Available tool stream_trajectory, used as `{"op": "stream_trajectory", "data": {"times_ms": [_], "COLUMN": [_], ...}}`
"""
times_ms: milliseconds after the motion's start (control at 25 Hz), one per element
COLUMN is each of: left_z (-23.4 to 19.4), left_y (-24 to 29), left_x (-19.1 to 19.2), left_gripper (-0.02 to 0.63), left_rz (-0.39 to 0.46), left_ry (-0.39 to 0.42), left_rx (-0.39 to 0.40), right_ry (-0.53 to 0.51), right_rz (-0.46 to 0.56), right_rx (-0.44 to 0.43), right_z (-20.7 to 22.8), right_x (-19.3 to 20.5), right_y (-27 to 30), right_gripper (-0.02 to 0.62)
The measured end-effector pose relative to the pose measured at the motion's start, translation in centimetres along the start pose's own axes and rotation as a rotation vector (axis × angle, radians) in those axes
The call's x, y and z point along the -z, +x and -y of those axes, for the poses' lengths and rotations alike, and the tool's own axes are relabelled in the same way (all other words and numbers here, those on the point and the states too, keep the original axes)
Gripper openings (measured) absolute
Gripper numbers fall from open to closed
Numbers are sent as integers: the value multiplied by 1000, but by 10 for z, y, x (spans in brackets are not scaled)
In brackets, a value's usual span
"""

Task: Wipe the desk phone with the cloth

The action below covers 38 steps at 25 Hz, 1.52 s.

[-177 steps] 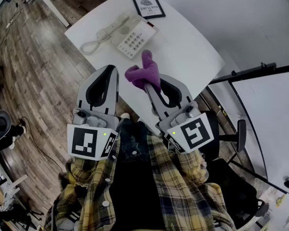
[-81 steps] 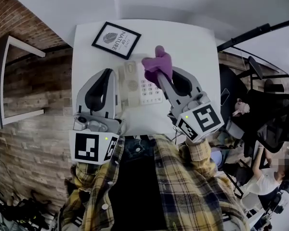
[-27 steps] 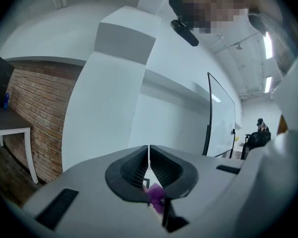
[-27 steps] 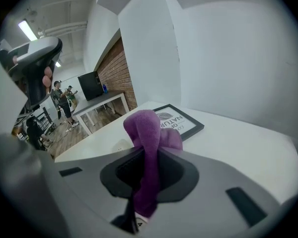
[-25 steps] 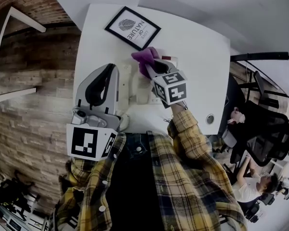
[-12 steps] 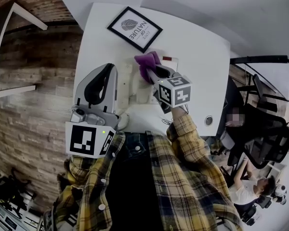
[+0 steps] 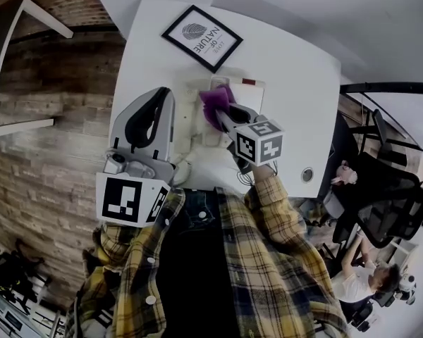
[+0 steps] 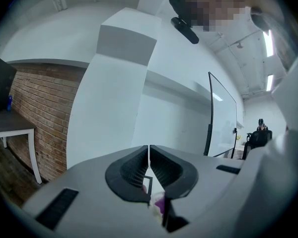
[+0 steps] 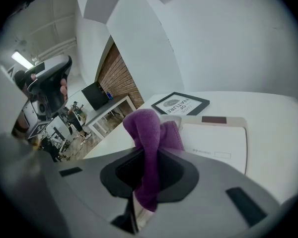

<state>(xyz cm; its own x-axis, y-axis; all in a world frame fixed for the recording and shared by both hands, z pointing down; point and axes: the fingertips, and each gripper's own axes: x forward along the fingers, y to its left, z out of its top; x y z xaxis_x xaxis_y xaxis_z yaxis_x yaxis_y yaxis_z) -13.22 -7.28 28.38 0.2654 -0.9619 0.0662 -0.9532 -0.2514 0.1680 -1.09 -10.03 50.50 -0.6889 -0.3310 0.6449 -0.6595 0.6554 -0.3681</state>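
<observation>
The desk phone (image 7: 252, 98) lay flat on the white table (image 7: 296, 62), just beside the framed print (image 7: 202, 38). Its long axis ran away from the person, and its dark-striped end pointed at the far edge. The right gripper (image 7: 223, 115) had its jaws clamped on the purple cloth (image 7: 215, 103), whose bunched end sat over the phone's far left part. The left gripper (image 8: 149, 150) hung just left of the phone, its jaws pressed together with nothing between them.

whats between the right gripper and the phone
The cloth, clamped in the right gripper, its bunched end sticking out toward the phone. The right gripper view shows it best; whether the cloth touches the phone can't be told.
</observation>
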Motion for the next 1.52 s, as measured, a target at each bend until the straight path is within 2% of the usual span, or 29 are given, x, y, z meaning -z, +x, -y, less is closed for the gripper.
{"op": "stream_trajectory", "data": {"times_ms": [680, 960, 1320, 1520], "left_z": [3, 11, 12, 11], "left_y": [11, 13, 8, 4], "left_x": [9, 10, 10, 8], "left_gripper": [21, 21, 21, 21], "left_rz": [-44, -53, -47, -40], "left_ry": [11, 20, 17, 18], "left_rx": [54, 82, 77, 55], "right_ry": [2, 37, 65, 0], "right_rz": [-93, -125, -139, -89], "right_rx": [-61, -97, -127, -126], "right_z": [-32, -41, -42, -40], "right_x": [68, 93, 95, 63], "right_y": [-18, -23, -30, -45], "right_gripper": [63, 63, 63, 63]}}
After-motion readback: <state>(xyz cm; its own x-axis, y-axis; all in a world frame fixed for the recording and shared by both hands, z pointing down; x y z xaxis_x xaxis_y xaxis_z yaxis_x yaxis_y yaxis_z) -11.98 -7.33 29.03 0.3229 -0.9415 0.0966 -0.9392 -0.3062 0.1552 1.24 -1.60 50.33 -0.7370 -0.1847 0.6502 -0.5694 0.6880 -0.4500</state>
